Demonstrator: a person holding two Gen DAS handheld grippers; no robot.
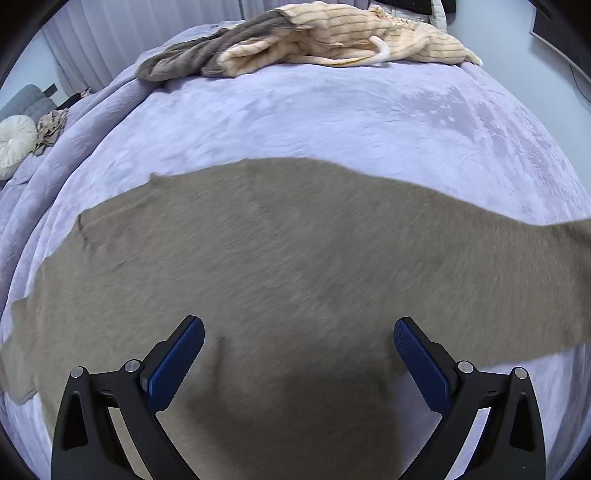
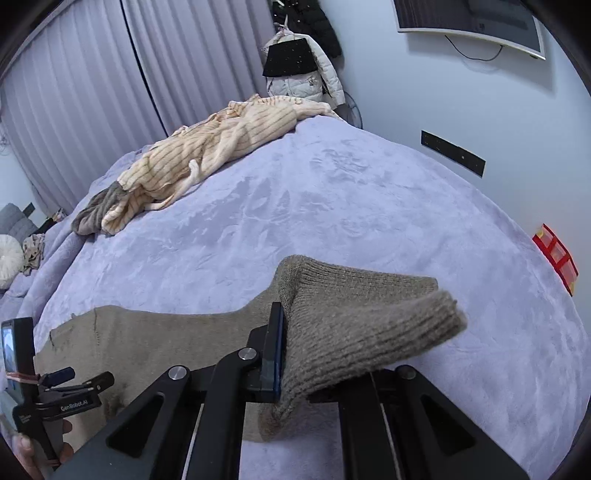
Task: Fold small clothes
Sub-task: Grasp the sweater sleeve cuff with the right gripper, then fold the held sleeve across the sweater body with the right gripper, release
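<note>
Right gripper (image 2: 286,354) angled downward, fingers clamped on a raised ribbed end of the taupe knit garment (image 1: 295,266) spread across the lavender bed (image 1: 332,122); left gripper (image 1: 298,334) above the garment, fingers wide, empty.

Home bedroom, bed (image 2: 332,206) under a lilac plush blanket, pleated curtains (image 2: 92,110), jackets hanging (image 2: 303,62) by the wall, wall-mounted screen (image 2: 469,18), round cushion (image 1: 14,142)

Bed (image 1: 332,122) spread with lavender plush blanket (image 2: 332,206) | taupe knit garment (image 1: 280,258) lies flat across near side | cream striped clothes (image 1: 332,40) and grey ribbed piece (image 1: 192,55) heaped at far edge | round cream cushion (image 1: 14,140) far left
</note>
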